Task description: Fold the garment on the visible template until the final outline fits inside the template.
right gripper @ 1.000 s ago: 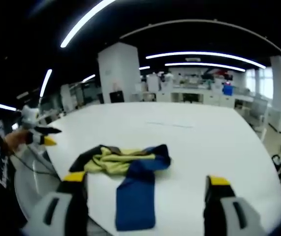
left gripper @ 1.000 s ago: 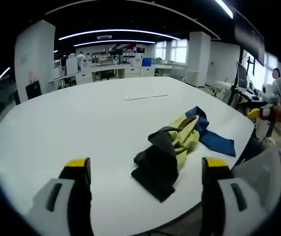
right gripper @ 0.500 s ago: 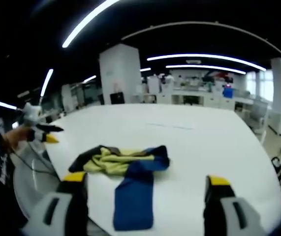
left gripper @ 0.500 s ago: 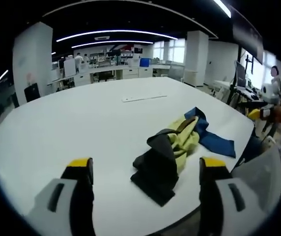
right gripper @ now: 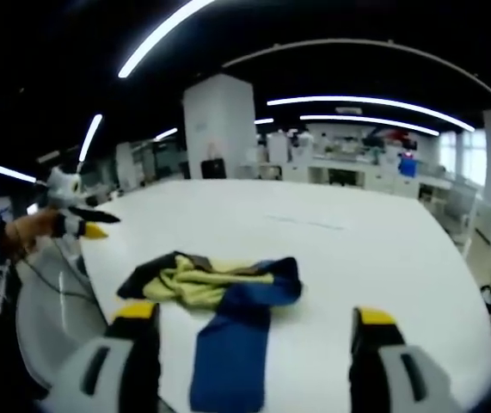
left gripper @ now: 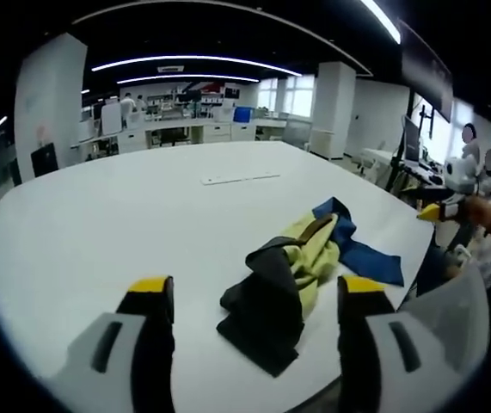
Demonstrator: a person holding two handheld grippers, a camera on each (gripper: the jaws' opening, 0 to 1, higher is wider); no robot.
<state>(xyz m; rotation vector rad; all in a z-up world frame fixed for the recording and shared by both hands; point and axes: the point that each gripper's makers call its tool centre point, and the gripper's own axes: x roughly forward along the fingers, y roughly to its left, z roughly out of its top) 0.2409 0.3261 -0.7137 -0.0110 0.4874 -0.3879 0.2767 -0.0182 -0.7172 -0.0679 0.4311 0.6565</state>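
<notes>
Left gripper (left gripper: 255, 297): jaws spread wide, nothing held, above the near edge of one white table (left gripper: 99, 215). Right gripper (right gripper: 254, 323): jaws likewise wide, nothing held. One garment (left gripper: 301, 267) is seen crumpled just beyond the jaws near the table edge, in three colours: black, yellow-green, blue. Farther off, one thin strip (left gripper: 238, 178) is noted mid-table.

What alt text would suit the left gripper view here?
A crumpled black, yellow-green and blue garment lies near the edge of a large white table, ahead of the open, empty left tongs. The right tongs hover beyond the table's edge.
</notes>
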